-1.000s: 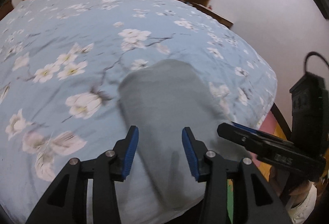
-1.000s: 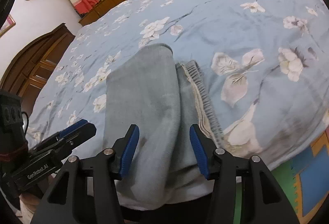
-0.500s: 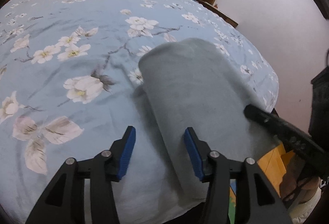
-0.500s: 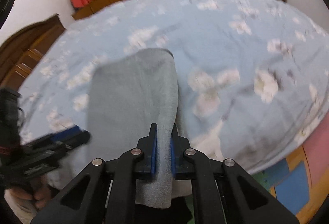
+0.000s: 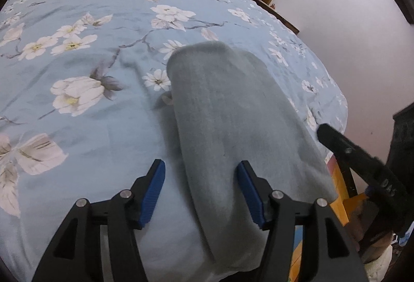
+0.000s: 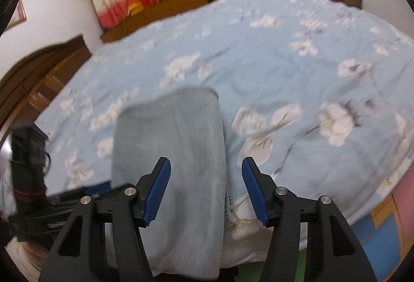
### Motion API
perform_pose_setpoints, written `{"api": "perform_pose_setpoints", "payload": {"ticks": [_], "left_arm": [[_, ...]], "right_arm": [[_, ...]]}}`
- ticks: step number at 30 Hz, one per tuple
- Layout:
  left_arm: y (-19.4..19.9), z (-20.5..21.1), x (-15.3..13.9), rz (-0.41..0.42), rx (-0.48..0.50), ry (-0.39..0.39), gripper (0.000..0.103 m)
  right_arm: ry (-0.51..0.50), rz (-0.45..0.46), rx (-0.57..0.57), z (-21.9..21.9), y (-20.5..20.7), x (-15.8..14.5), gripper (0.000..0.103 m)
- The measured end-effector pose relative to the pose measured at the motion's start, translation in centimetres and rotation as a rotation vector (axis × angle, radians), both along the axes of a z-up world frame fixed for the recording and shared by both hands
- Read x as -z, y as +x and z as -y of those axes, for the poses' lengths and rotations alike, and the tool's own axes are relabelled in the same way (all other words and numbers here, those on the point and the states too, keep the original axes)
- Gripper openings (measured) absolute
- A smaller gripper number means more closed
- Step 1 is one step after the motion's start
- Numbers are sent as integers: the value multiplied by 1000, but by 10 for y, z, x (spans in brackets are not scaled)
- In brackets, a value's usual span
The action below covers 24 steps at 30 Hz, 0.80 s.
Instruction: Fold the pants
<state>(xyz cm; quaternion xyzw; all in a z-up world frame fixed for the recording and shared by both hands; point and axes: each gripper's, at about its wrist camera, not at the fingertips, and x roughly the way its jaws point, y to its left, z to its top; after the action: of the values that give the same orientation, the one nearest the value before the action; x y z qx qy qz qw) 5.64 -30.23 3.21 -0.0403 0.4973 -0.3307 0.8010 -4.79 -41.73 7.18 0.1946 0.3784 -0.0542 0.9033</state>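
Pale blue cotton bedspread (image 5: pixel 108 124) printed with white blossoms and grey branches, smooth with shallow creases, covering a bed whose near edge curves downward. On it lie the grey fleecy pants (image 5: pixel 227 113), folded into a long soft strip with a rounded far end, running to the near edge and draping over it. Left gripper (image 5: pixel 201 191), black plastic with ribbed blue pads (image 5: pixel 152 192), spread wide above the strip's left border, gripping nothing; contact with the cloth cannot be judged. Right gripper (image 6: pixel 205 190), same build, likewise spread wide and empty, straddling the strip's right border. Lettering on its black body, seen in the left view, is too blurred to read.
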Motion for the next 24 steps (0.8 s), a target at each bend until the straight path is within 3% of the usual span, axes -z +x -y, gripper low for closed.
{"api": "perform_pose_setpoints", "payload": {"ticks": [3, 7, 9, 12, 15, 24], "left_arm": [[1, 6, 2, 18, 15, 0, 64], [6, 15, 8, 18, 30, -6, 65], [8, 16, 9, 9, 27, -27, 64], [9, 16, 5, -21, 4, -58, 48], [4, 19, -8, 11, 11, -59, 34], [-2, -4, -51, 71, 2, -144, 30]], "right_arm": [[95, -51, -43, 5, 14, 28, 58], [248, -11, -55, 18, 16, 45, 53], [256, 6, -55, 17, 13, 44, 45], [229, 35, -55, 12, 4, 37, 37], [244, 56, -30, 9, -3, 29, 35], [228, 155, -46, -20, -11, -14, 34]]}}
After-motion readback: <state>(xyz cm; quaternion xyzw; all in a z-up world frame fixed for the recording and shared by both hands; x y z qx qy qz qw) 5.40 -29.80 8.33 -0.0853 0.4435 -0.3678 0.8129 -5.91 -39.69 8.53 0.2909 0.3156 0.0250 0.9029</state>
